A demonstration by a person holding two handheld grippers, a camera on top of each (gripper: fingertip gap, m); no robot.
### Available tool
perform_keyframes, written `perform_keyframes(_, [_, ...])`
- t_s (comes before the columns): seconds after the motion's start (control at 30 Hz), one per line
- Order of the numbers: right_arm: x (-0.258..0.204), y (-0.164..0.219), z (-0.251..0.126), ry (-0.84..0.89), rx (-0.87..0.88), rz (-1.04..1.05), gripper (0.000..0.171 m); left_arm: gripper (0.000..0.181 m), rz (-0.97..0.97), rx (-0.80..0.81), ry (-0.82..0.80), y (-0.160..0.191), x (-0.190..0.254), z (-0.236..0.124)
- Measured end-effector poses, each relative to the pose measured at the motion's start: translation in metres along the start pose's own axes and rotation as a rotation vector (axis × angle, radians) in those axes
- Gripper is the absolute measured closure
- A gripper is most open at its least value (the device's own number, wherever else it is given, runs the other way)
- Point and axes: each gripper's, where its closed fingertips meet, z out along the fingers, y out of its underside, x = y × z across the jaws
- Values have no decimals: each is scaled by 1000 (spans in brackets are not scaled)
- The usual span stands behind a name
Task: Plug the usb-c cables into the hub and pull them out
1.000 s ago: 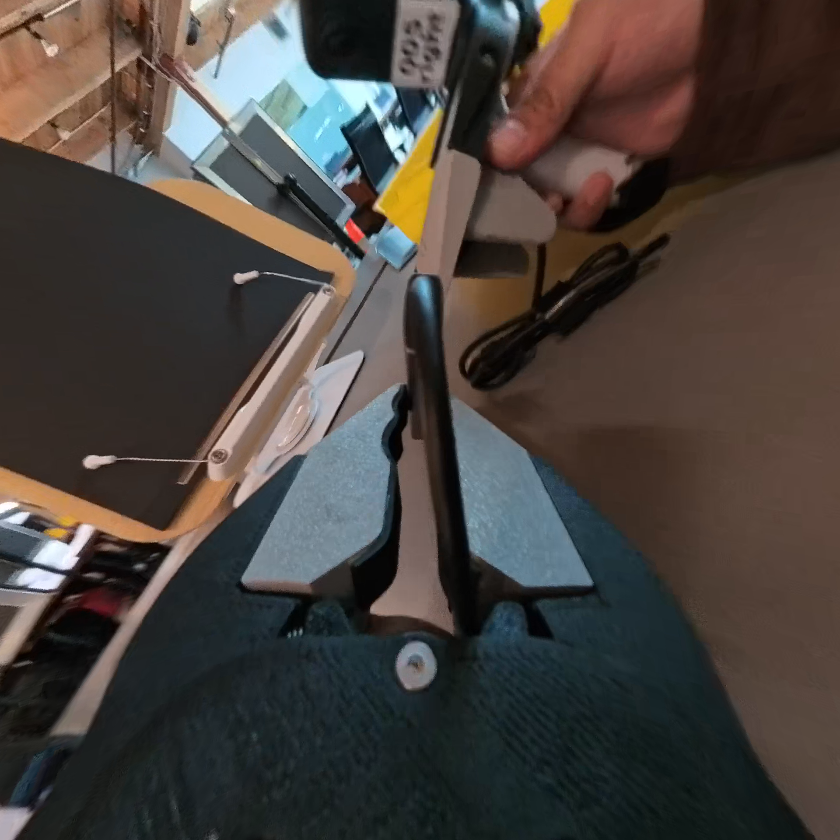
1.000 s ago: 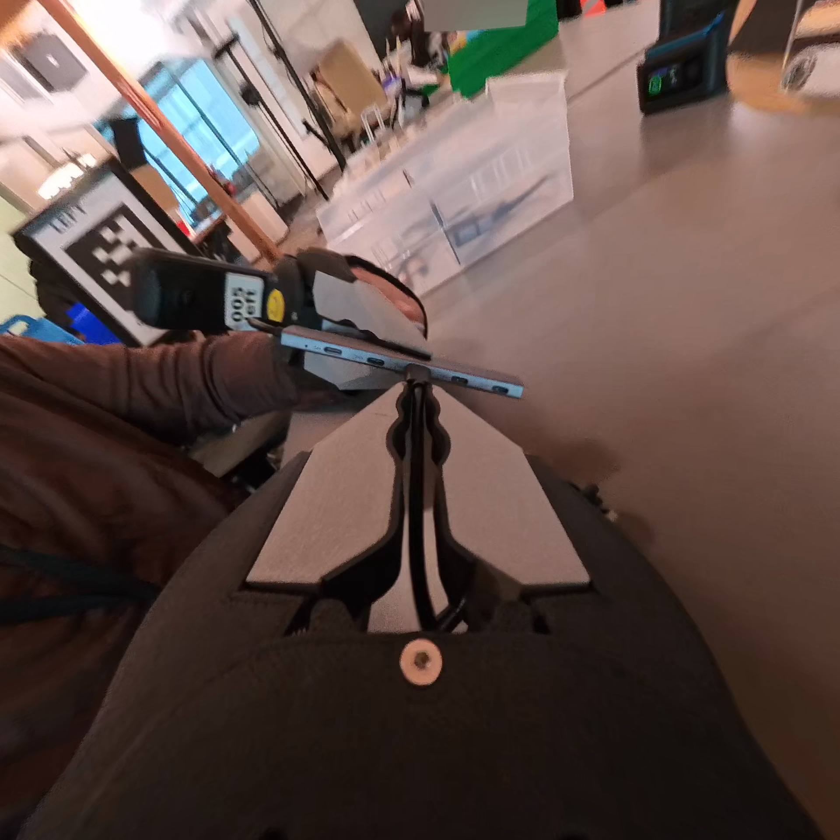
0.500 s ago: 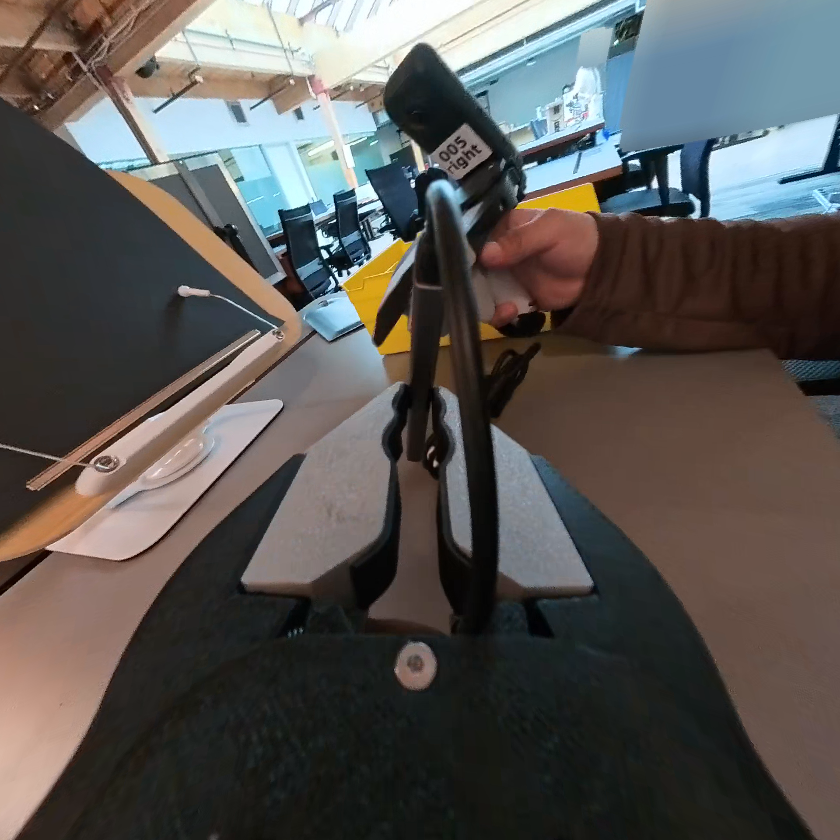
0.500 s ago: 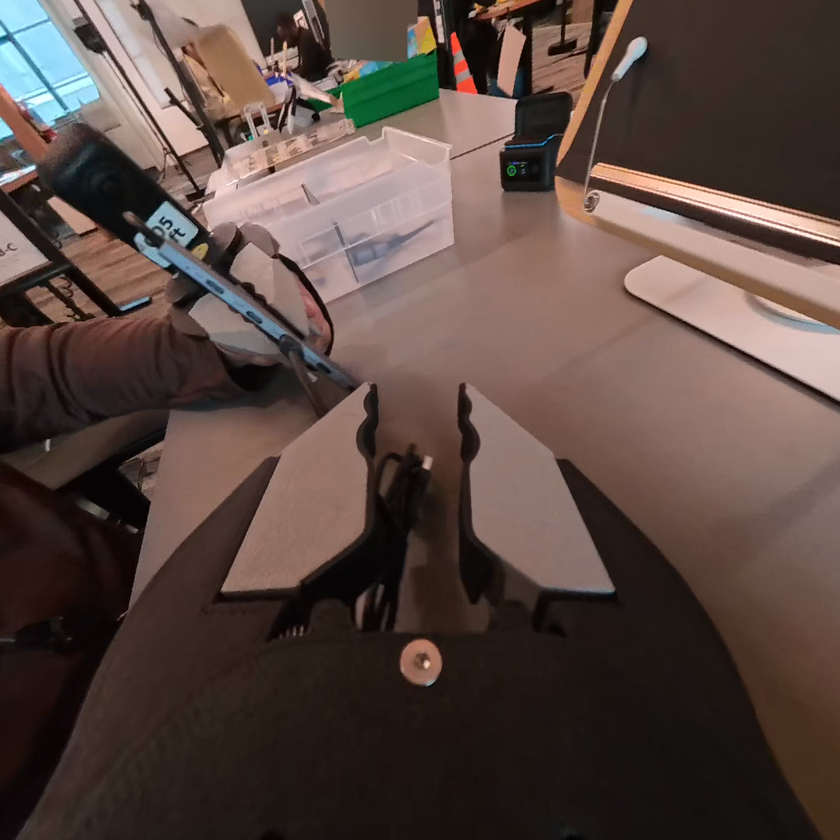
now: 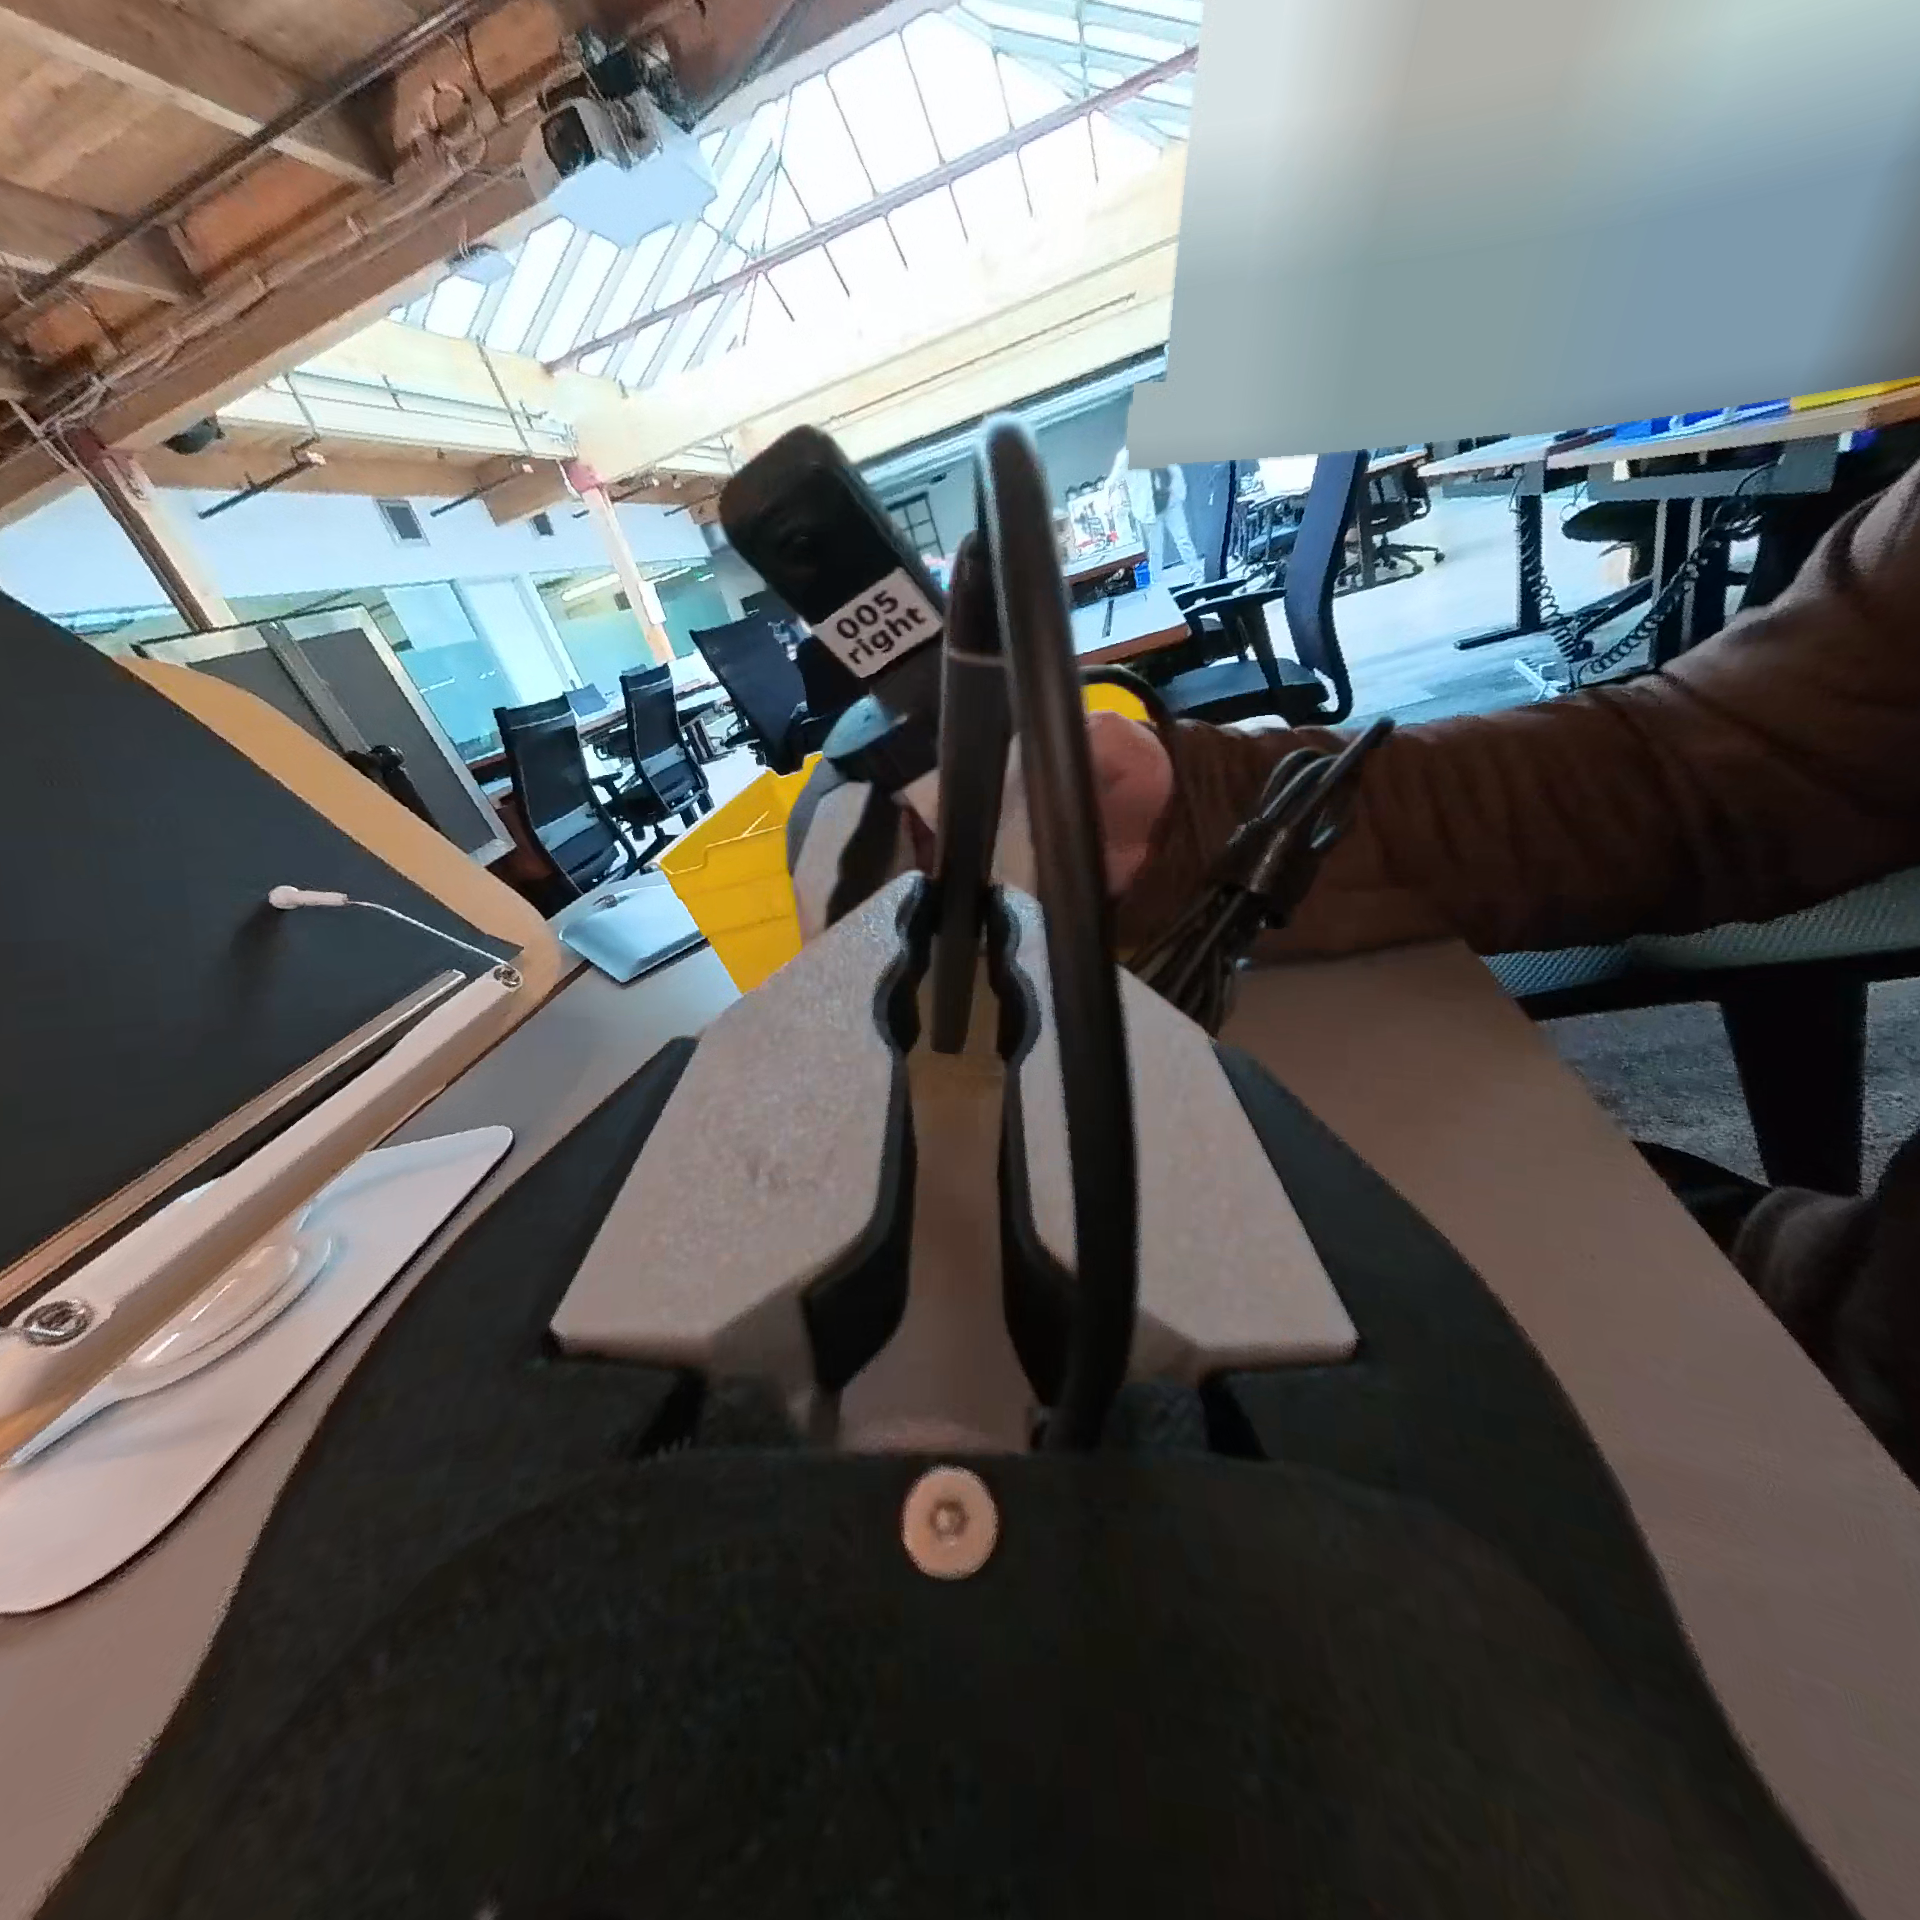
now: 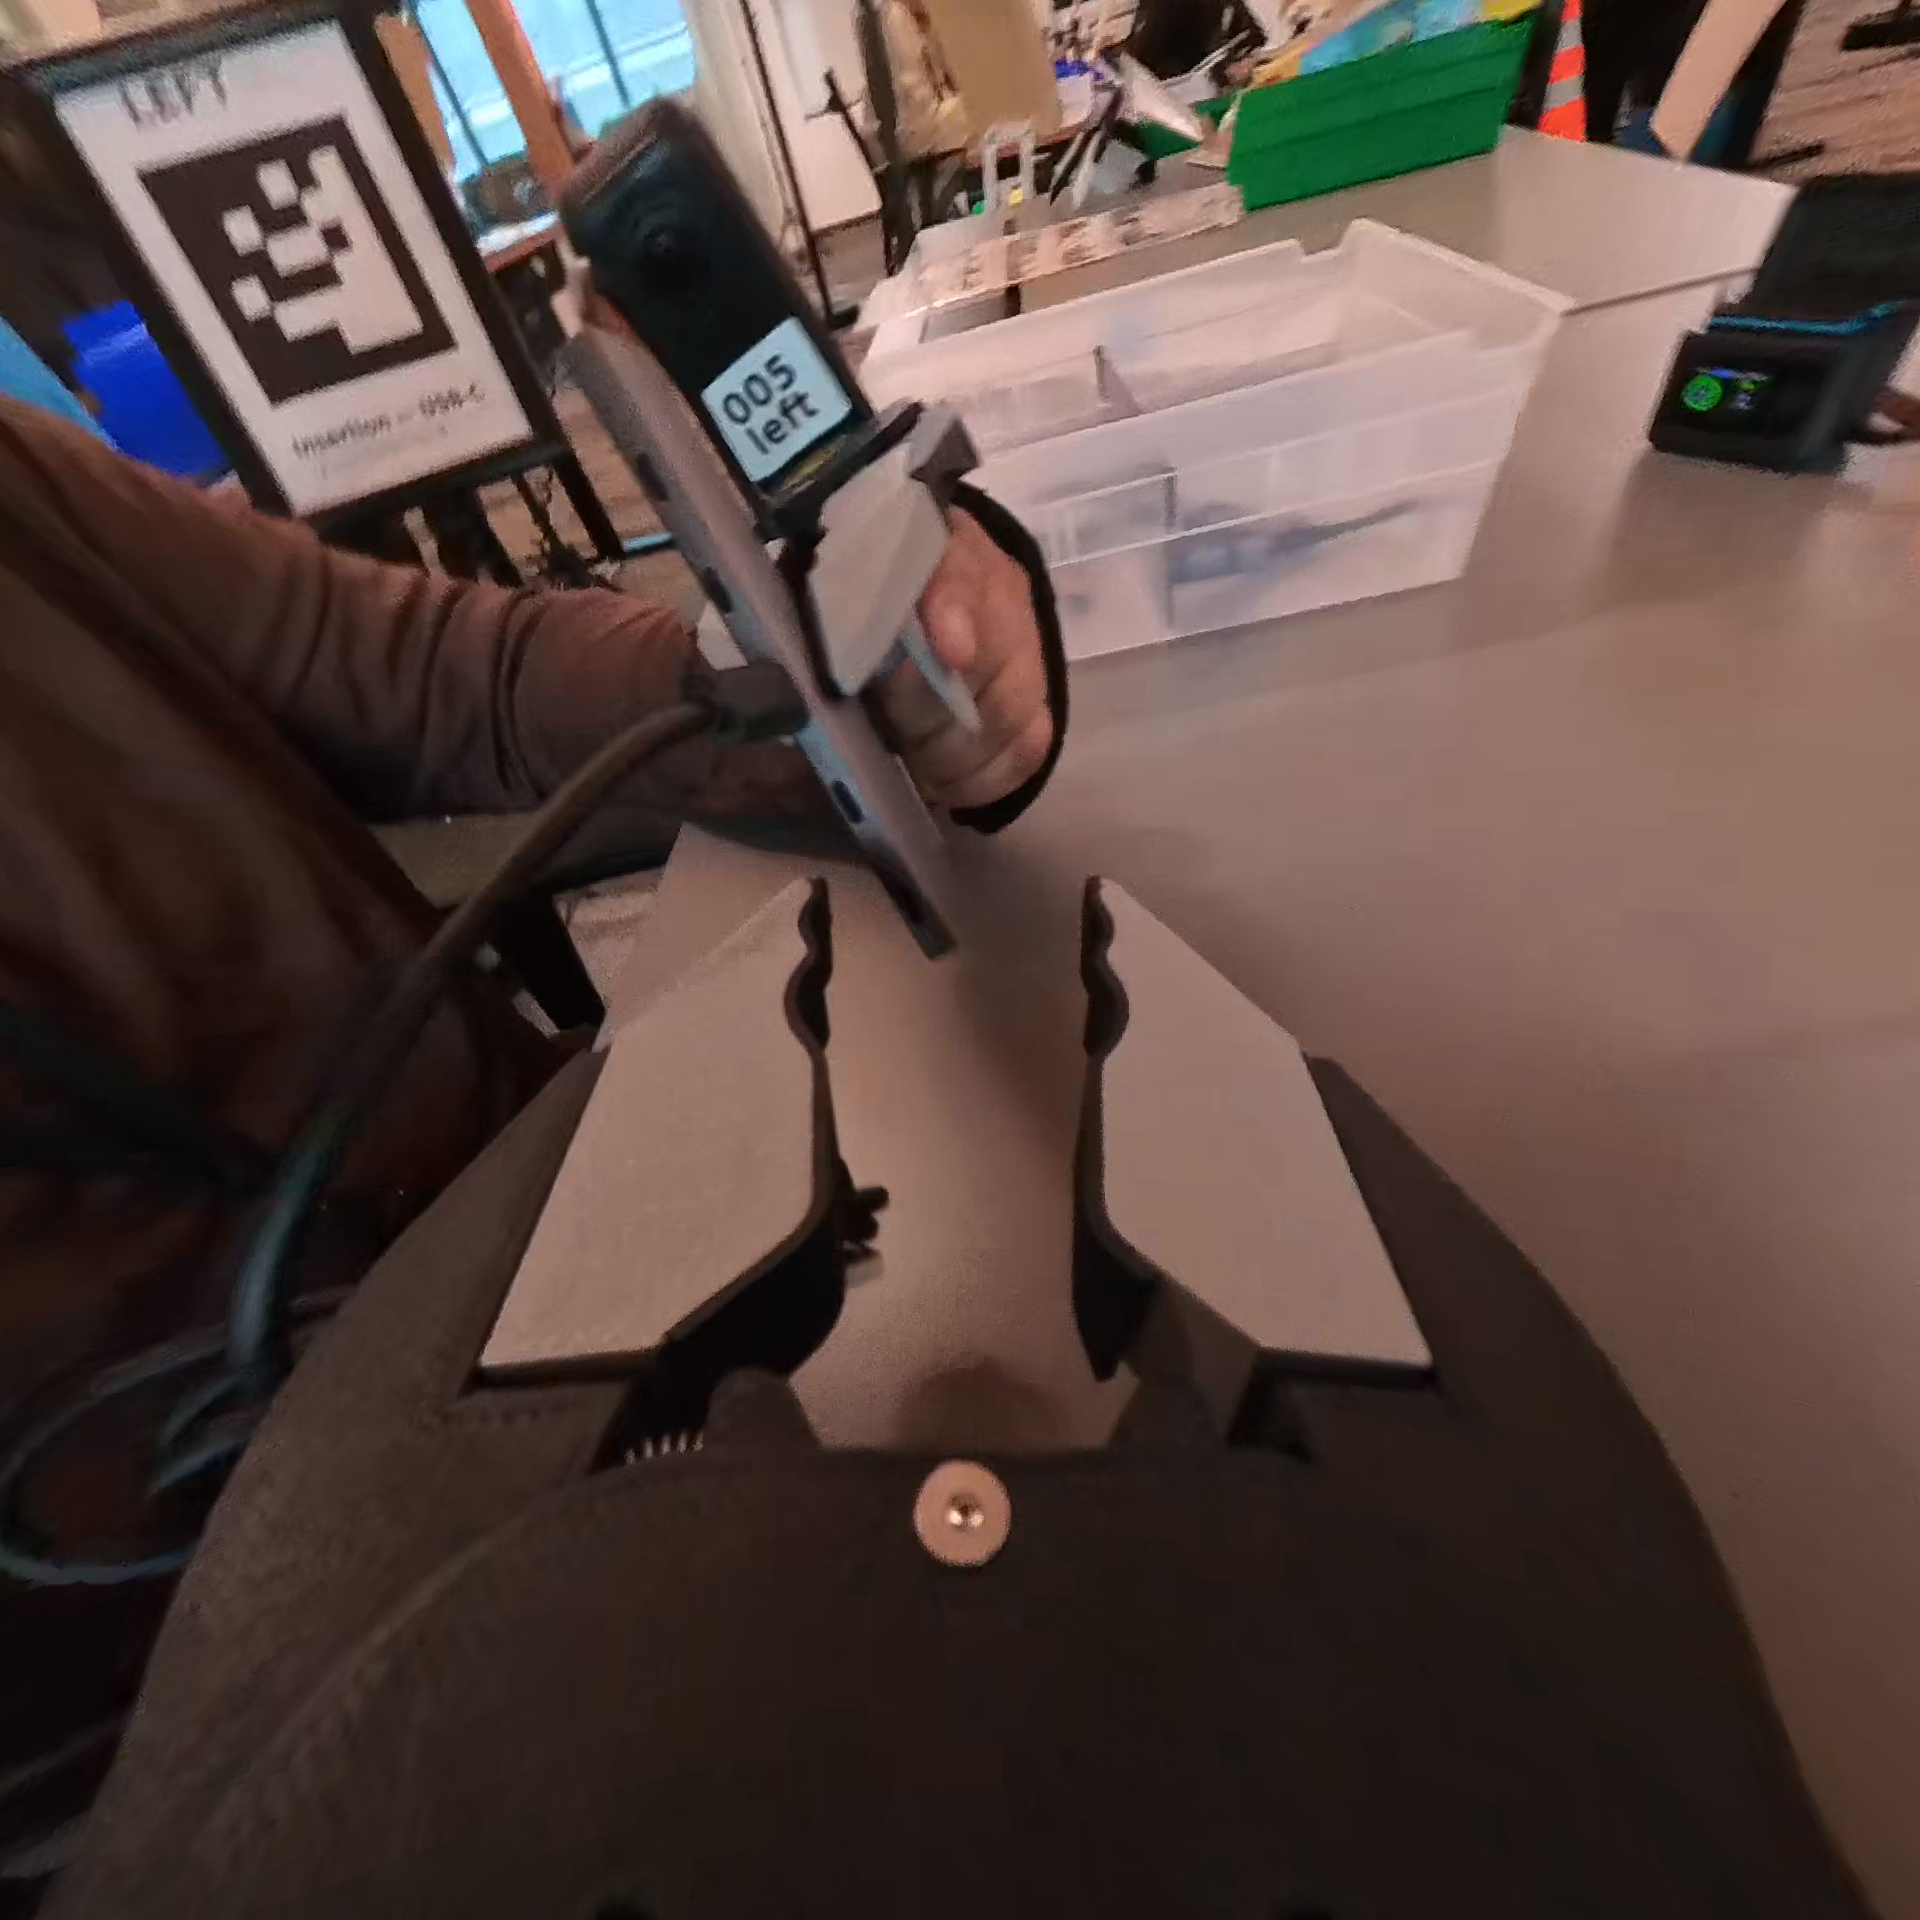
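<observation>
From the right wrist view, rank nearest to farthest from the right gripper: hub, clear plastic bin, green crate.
1. hub, just ahead of the open right gripper, slightly left.
2. clear plastic bin, farther back on the table.
3. green crate, far back, upper right.

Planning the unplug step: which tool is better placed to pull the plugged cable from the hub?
Probably right. The right tool is open and empty near the hub, while the left tool is shut on the hub, steadying it. The cable is plugged into its side.

Clear plastic bin point(image 6: 1247, 436) on grey table point(image 6: 1558, 831), yellow bin point(image 5: 743, 873), office chairs point(image 5: 644, 769)
</observation>
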Motion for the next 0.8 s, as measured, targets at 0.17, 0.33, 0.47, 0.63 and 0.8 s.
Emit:
perform_keyframes(0.17, [-3,6,14,93,-82,-199,159,173,-5,-70,-38,15,-2,9])
perform_keyframes(0.33, [50,-11,-30,633,-125,-479,159,152,-21,-228,-274,41,-44,2])
perform_keyframes(0.47, [77,-16,-66,1010,-298,-712,161,130,-69,-379,-408,69,-68,-9])
perform_keyframes(0.63, [94,0,-80,1112,-487,-807,160,125,-93,-372,-494,65,-84,-22])
perform_keyframes(0.8, [98,36,-65,983,-668,-843,161,125,-77,-294,-579,38,-78,-28])
